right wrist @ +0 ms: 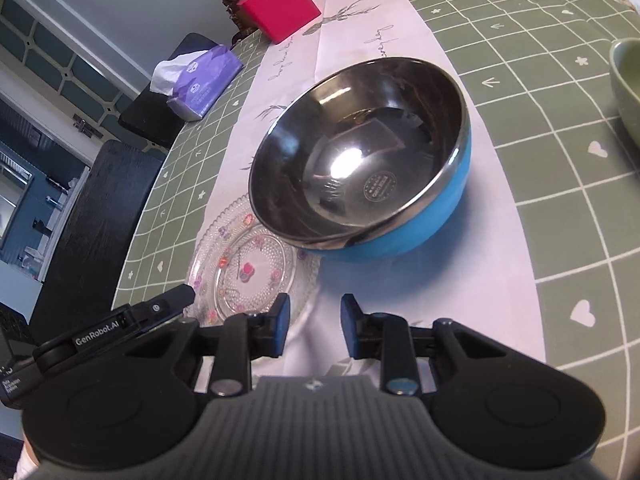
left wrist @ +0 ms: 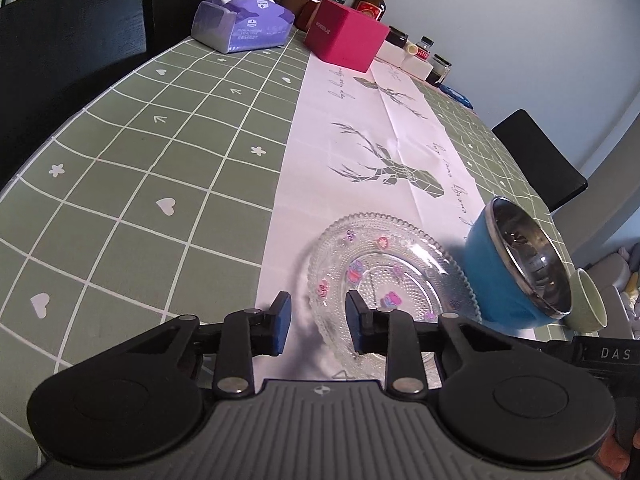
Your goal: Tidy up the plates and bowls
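Resting on cloth: beaded glass plate [left wrist: 390,276] | steel-lined blue bowl [right wrist: 360,160]

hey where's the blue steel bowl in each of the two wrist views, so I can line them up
Left wrist view: the blue steel bowl sits at the lower right, just right of the glass plate.
Right wrist view: the same bowl fills the centre, above and right of the plate.
Shared landmark: the pink box at the far end of the white runner.
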Demonstrator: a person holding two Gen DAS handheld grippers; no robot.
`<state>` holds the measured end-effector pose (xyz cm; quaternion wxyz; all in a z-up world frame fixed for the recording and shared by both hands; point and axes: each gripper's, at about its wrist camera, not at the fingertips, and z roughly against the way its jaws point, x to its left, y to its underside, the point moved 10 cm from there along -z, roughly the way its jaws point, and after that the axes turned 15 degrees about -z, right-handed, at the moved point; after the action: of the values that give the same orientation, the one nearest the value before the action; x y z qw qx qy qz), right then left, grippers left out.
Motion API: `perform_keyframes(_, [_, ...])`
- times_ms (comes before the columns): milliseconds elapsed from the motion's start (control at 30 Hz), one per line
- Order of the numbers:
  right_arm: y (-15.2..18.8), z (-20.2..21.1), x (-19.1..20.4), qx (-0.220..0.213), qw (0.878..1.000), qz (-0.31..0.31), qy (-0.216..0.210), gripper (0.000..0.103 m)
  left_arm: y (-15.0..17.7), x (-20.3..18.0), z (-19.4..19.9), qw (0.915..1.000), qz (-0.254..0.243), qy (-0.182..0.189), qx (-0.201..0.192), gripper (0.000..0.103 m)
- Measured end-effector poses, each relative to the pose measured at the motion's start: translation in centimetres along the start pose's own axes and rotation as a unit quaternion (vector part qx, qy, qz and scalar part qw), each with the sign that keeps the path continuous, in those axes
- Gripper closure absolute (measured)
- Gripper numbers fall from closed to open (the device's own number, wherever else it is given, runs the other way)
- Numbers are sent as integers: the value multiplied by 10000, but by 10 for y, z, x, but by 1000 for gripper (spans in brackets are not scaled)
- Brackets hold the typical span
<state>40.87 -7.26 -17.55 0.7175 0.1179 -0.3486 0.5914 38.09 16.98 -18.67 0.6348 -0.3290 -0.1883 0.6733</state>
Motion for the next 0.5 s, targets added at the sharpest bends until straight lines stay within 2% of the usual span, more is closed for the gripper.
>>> perform_keyframes(100, [-1, -4, 0, 7, 10000, -37, -28, 74, 0, 3, -3, 10000, 14, 10, 4, 75])
perform_keyframes(233, [-1, -11, 0, 92, 9999, -100, -91, 75, -2, 5, -6, 10000, 13, 36, -65, 76])
perform_keyframes(433, [-7, -18, 2, 50, 9998, -116, -169, 85, -6, 6, -11, 9999, -35, 26, -146, 77])
perform_keyframes(500, [-7, -20, 1, 86, 9997, -126, -202, 92, -6, 4, -12, 9998, -119, 52, -156, 76])
